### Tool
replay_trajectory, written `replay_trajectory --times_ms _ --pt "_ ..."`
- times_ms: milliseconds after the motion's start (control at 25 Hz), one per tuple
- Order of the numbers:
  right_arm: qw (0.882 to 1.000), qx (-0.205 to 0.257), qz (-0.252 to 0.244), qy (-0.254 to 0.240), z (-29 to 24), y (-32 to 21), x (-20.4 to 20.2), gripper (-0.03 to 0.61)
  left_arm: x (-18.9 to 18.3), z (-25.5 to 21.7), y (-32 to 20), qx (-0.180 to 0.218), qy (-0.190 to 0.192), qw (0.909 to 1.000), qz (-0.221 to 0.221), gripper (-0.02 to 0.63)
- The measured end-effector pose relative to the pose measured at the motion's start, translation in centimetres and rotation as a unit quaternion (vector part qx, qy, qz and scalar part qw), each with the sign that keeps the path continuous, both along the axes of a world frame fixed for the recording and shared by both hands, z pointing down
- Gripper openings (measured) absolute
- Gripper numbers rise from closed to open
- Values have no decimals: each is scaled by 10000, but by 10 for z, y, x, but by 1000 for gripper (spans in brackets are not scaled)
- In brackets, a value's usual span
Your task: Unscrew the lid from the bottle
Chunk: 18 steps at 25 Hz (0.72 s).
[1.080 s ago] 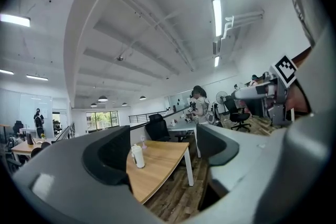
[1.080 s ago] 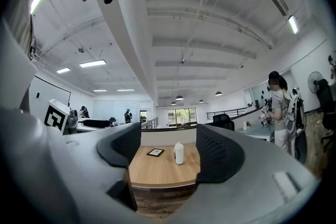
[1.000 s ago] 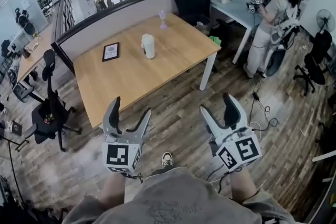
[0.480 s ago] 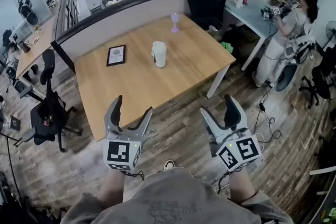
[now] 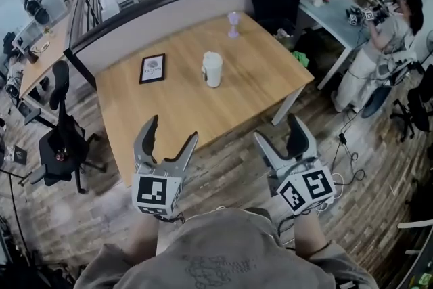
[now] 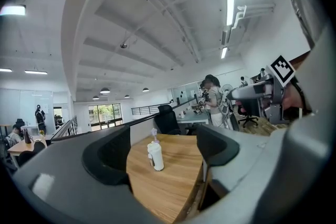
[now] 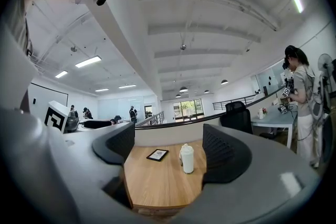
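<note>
A white bottle (image 5: 212, 69) with a white lid stands upright near the middle of a wooden table (image 5: 169, 112). It also shows far off in the left gripper view, bottle (image 6: 155, 157), and in the right gripper view, bottle (image 7: 187, 158). Both grippers hang over the floor in front of the table's near edge, well short of the bottle. The left gripper (image 5: 171, 132) is open and empty. The right gripper (image 5: 279, 132) is open too, its jaws still opening, with nothing between them.
A black picture frame (image 5: 152, 68) lies left of the bottle, and a small purple ornament (image 5: 233, 24) stands at the table's far edge. A black office chair (image 5: 64, 139) is at the left. A person (image 5: 389, 44) stands at a desk on the right. Cables (image 5: 345, 145) trail on the floor.
The table and bottle have drifted lower and rightward in the head view, nearer to me. Both grippers hold their place before me, and the right jaws have spread a little.
</note>
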State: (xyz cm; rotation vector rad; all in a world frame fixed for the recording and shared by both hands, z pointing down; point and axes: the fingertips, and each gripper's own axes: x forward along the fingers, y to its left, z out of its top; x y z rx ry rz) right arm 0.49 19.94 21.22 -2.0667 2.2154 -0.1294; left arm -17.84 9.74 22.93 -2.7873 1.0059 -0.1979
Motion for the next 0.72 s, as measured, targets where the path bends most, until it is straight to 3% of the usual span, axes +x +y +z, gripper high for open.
replay_trajectory --times_ms 400,720 --pt "9995 -135 -302 4 19 -51 31 397 24 23 -44 -234 -42 9996 -153 383" --pt "9927 -63 -1199 97 19 -137 78 402 78 29 -105 -268 119 9979 -581 383"
